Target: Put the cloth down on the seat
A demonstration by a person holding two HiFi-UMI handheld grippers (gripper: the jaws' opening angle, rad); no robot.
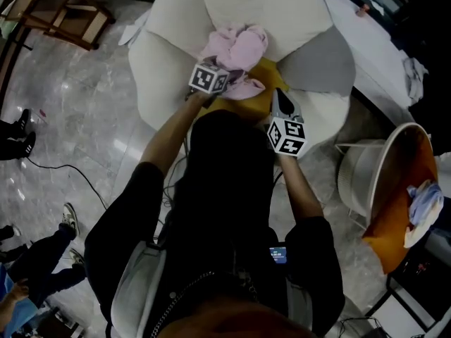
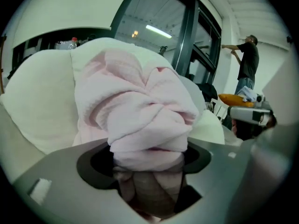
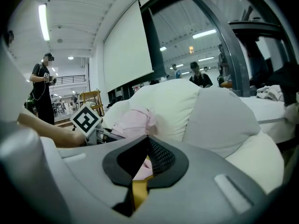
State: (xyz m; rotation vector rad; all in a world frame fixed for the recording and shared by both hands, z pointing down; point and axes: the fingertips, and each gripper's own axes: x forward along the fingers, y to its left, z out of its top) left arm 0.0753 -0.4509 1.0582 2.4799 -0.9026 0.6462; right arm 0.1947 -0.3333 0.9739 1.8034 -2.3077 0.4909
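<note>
A bunched pink cloth (image 1: 238, 46) lies over the middle of the white beanbag seat (image 1: 169, 48). My left gripper (image 1: 224, 77) is shut on its near end; in the left gripper view the pink cloth (image 2: 140, 106) bulges up out of the left gripper (image 2: 147, 171), hiding both pads. A yellow cloth (image 1: 258, 94) lies on the seat under the pink one. My right gripper (image 1: 280, 104) is just to its right, and in the right gripper view the right gripper (image 3: 142, 171) is shut with a strip of yellow cloth (image 3: 138, 192) in its jaws. The pink cloth (image 3: 133, 122) shows beyond.
A grey cushion (image 1: 320, 62) leans on the seat's right side. A round basket with an orange liner (image 1: 394, 203) stands on the floor at the right. A wooden frame (image 1: 63, 13) stands at the far left. People's feet (image 1: 21, 136) and a cable (image 1: 77, 178) are on the marble floor.
</note>
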